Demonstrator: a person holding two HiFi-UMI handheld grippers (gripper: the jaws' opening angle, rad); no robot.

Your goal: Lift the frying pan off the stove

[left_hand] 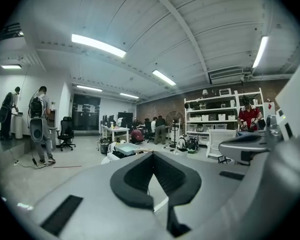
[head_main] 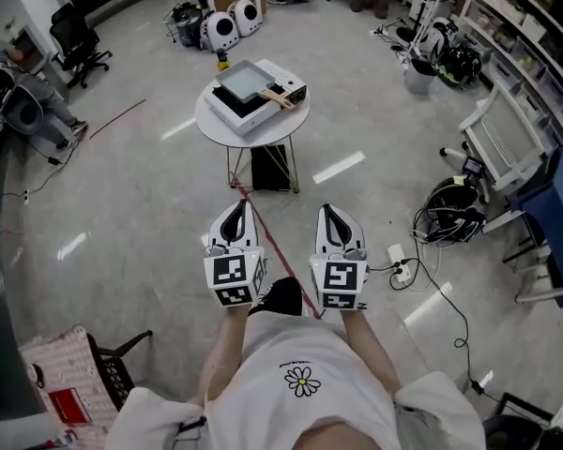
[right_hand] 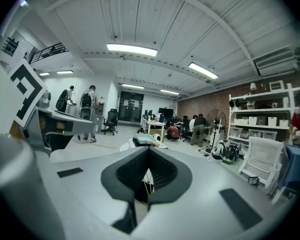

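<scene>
A square frying pan (head_main: 245, 81) with a wooden handle (head_main: 281, 98) sits on a white portable stove (head_main: 263, 101) on a small round table (head_main: 296, 120), far ahead of me. My left gripper (head_main: 235, 206) and right gripper (head_main: 330, 210) are held side by side close to my body, well short of the table, both pointing toward it. Each is shut with nothing between its jaws. In the left gripper view the pan (left_hand: 125, 148) shows small beyond the closed left gripper (left_hand: 152, 154). In the right gripper view the pan (right_hand: 145, 139) lies just past the closed right gripper (right_hand: 149, 149).
A red line (head_main: 280, 256) runs across the floor from the table toward me. Cables and a power strip (head_main: 399, 268) lie to the right, near black gear (head_main: 448, 209) and a white chair (head_main: 493, 139). A black cart (head_main: 113, 364) stands at lower left. A person (head_main: 23, 97) sits far left.
</scene>
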